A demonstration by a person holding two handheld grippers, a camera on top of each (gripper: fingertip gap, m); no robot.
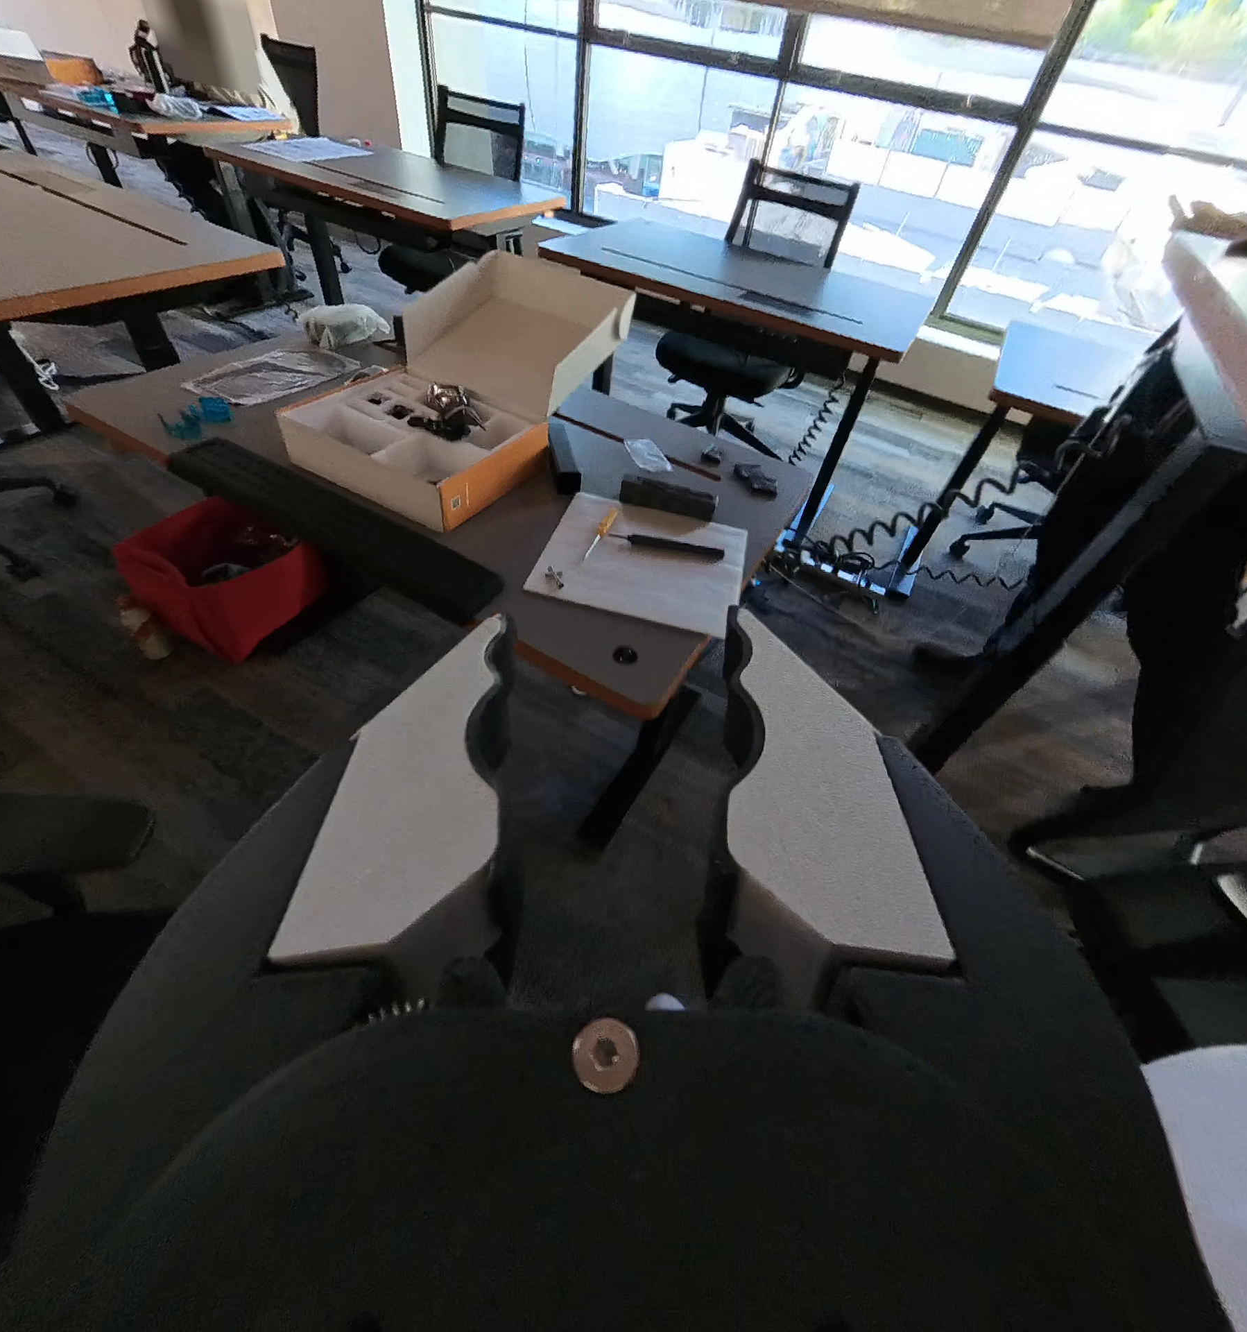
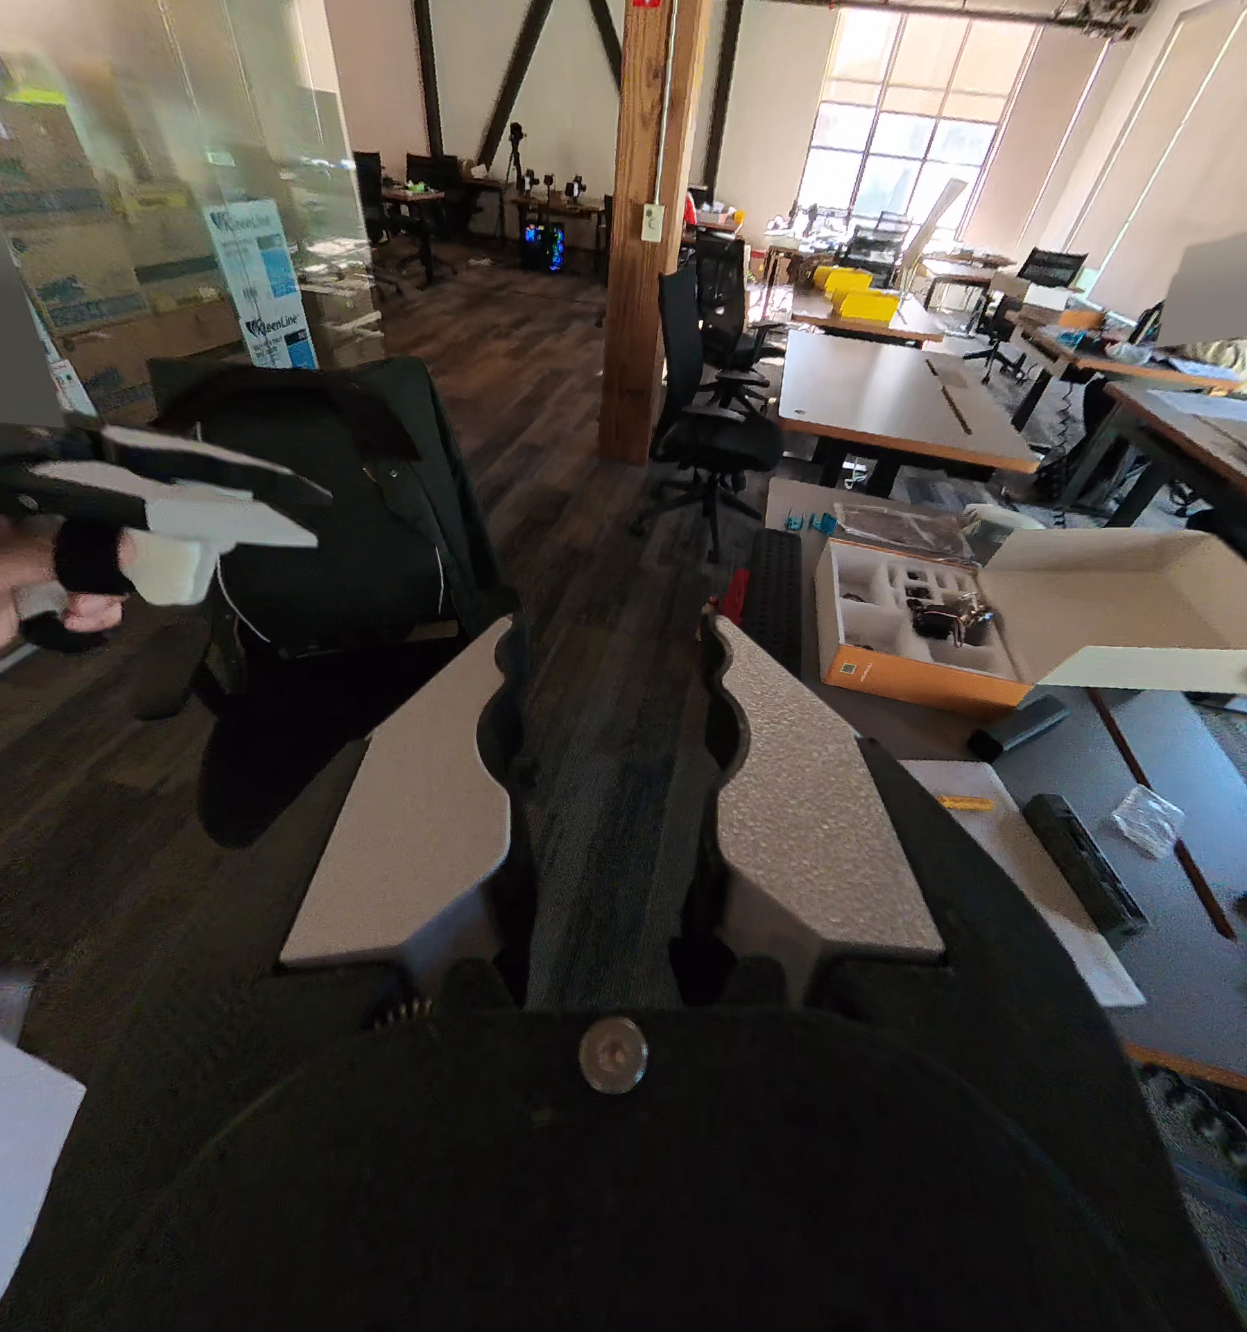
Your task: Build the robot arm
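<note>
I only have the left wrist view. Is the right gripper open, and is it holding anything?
Observer: The right gripper is open and empty, over the floor.
Operator: Where's the box from there?
Observer: The open box lies to its right, on the desk.
Operator: What's ahead of it?
Observer: A wooden post stands farther ahead.

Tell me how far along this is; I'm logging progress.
Done: the cardboard box lies open on the desk. In hand: nothing; left tongs and right tongs are open, clear of the desk. Remaining: screwdriver lies untouched on the white sheet.
</note>
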